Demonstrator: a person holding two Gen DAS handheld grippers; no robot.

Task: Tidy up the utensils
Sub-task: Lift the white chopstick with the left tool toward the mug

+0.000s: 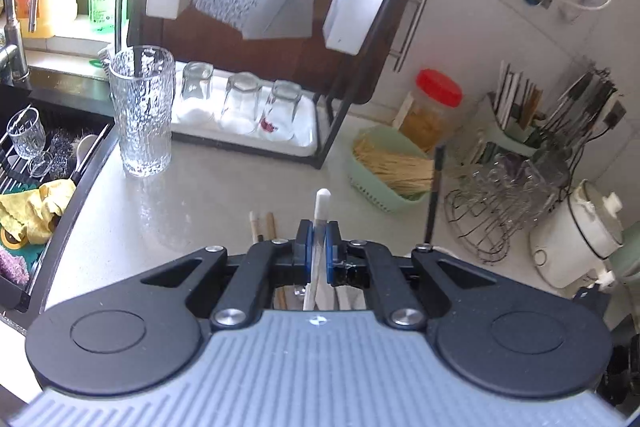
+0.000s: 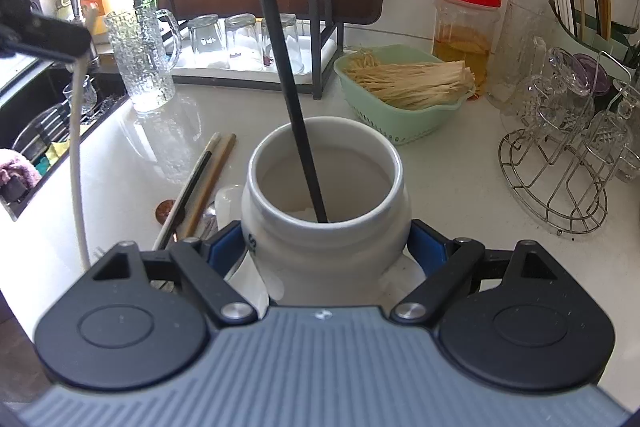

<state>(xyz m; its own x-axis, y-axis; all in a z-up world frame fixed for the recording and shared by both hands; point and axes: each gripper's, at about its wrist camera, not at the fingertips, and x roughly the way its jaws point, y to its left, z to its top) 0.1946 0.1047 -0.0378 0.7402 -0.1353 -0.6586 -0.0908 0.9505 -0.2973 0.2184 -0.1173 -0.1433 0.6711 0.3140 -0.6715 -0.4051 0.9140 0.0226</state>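
Left gripper [image 1: 318,241] pinches a white chopstick [image 1: 321,211], lifted clear of the counter [image 1: 208,195]. Right gripper [image 2: 326,247] clamps a white jar [image 2: 326,247] standing on the counter; a black chopstick [image 2: 296,119] leans inside it. More utensils [image 2: 200,183] lie on the counter just left of the jar.

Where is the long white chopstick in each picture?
Left wrist view: the long white chopstick stands bottom centre, clamped in the left tool.
Right wrist view: it hangs down the left edge, from that tool.
Shared landmark: the tall textured clear glass, standing left of centre in both.
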